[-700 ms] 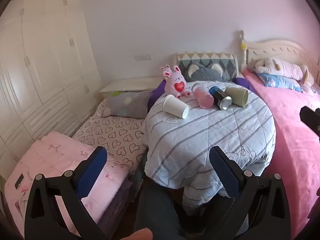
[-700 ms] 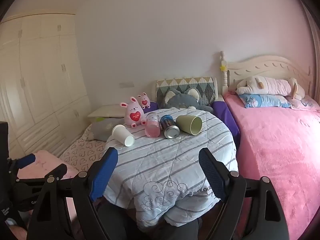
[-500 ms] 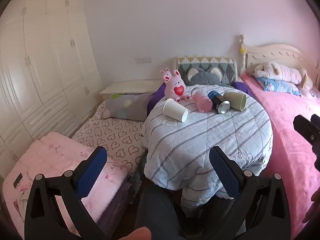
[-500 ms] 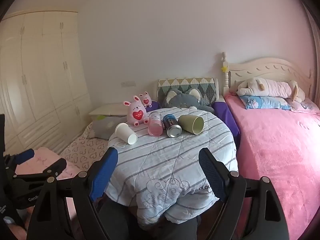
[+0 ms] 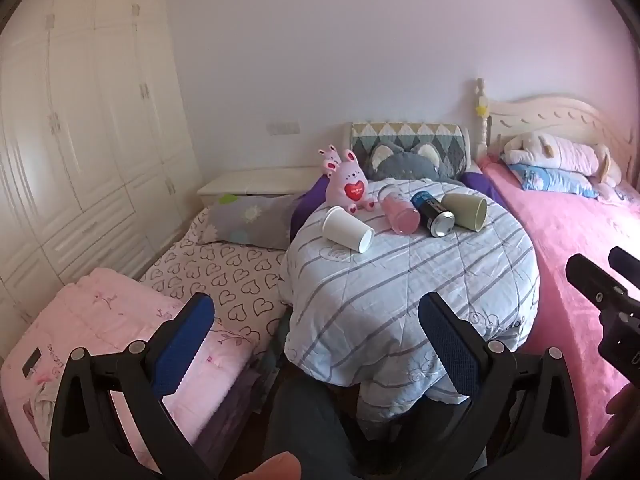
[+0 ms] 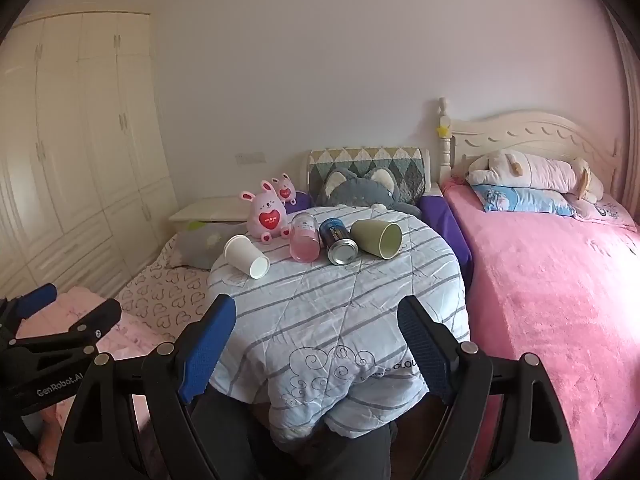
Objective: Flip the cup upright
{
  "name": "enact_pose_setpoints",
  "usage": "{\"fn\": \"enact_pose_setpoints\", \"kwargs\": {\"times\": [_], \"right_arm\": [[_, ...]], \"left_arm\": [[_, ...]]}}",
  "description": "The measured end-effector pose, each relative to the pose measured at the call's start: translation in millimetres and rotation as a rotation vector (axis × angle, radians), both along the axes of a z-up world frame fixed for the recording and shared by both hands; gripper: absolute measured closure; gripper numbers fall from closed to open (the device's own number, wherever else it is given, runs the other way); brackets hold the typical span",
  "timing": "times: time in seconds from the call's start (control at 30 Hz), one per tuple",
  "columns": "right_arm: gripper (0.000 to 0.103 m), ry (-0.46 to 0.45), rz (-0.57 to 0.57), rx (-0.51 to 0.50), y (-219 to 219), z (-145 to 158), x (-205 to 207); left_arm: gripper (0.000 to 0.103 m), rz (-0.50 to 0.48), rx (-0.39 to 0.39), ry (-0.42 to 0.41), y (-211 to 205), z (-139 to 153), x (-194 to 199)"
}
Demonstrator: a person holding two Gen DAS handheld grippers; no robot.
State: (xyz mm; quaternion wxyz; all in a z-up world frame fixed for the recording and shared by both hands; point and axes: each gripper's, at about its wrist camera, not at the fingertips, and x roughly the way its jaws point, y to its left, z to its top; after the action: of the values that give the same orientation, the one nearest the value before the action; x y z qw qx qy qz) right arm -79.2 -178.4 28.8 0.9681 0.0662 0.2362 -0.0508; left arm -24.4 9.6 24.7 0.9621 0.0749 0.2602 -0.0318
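The left hand-held gripper stood wide open and held nothing. The right hand-held gripper was likewise wide open and empty. Both hovered short of the table, which was draped in a striped quilt. At its far side, four items lay on their sides in a row: white paper cup, pink cup, blue can, green cup. A pink plush rabbit sat behind them.
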Motion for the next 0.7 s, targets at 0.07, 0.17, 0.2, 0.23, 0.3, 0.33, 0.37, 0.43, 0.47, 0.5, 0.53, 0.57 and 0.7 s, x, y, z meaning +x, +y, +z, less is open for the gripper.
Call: {"fn": "enact_pose_setpoints", "kwargs": {"times": [0.07, 0.17, 0.2, 0.23, 0.3, 0.33, 0.37, 0.43, 0.47, 0.5, 0.53, 0.57, 0.7], "right_arm": [[0.019, 0.005, 0.001, 0.001, 0.1, -0.3, 1.1], [0.019, 0.013, 0.007, 0.003, 0.1, -1.8, 2.5], [0.019, 0.014, 0.010, 0.003, -0.2, -2.9, 3.5], [0.019, 0.015, 0.012, 0.004, -0.4, -2.8, 3.2], [0.019, 0.016, 0.015, 0.003, -0.8, -2.2, 2.9], [0.019, 0.018, 0.014, 0.002, -0.2, -2.2, 4.2], [0.019, 0.017, 0.013, 0.003, -0.4, -2.3, 4.0], [0.019, 0.017, 0.013, 0.004, -0.2, -2.5, 4.0], [0.019, 0.018, 0.012, 0.002, 0.4, -3.2, 4.1], [0.019, 0.019, 0.010, 0.002, 0.2, -2.7, 3.8], [0.019, 0.020, 0.009, 0.002, -0.5, -2.9, 4.4], [0.019, 0.020, 0.008, 0.003, -1.0, -2.9, 4.7], [0.019, 0.021, 0.010, 0.003, -1.7, -4.3, 3.2]], "left_arm": [[0.000, 0.002, -0.002, -0.002, 1.7, 0.1, -0.4], [0.000, 0.003, -0.001, -0.004, 2.2, 0.8, -0.6], [0.000, 0.002, -0.001, -0.004, 1.8, 0.7, -0.6], [0.000, 0.001, -0.001, -0.003, 2.1, 0.2, -0.8], [0.000, -0.001, -0.001, -0.001, 1.9, 0.0, -1.1], [0.000, -0.003, -0.002, 0.001, 1.5, 0.0, -0.8], [0.000, -0.003, -0.002, 0.003, 1.2, -0.2, -0.3], [0.000, -0.005, -0.003, 0.007, 0.9, -0.1, 0.9], [0.000, -0.005, -0.004, 0.008, 0.9, -0.3, 1.0], [0.000, -0.004, -0.004, 0.006, 0.0, -1.3, 0.3], [0.000, -0.004, -0.002, 0.005, -0.7, -1.7, 0.3], [0.000, -0.004, 0.000, 0.005, 0.2, -1.4, 0.6], [0.000, -0.006, -0.001, 0.009, -0.6, -2.6, 1.9]]}}
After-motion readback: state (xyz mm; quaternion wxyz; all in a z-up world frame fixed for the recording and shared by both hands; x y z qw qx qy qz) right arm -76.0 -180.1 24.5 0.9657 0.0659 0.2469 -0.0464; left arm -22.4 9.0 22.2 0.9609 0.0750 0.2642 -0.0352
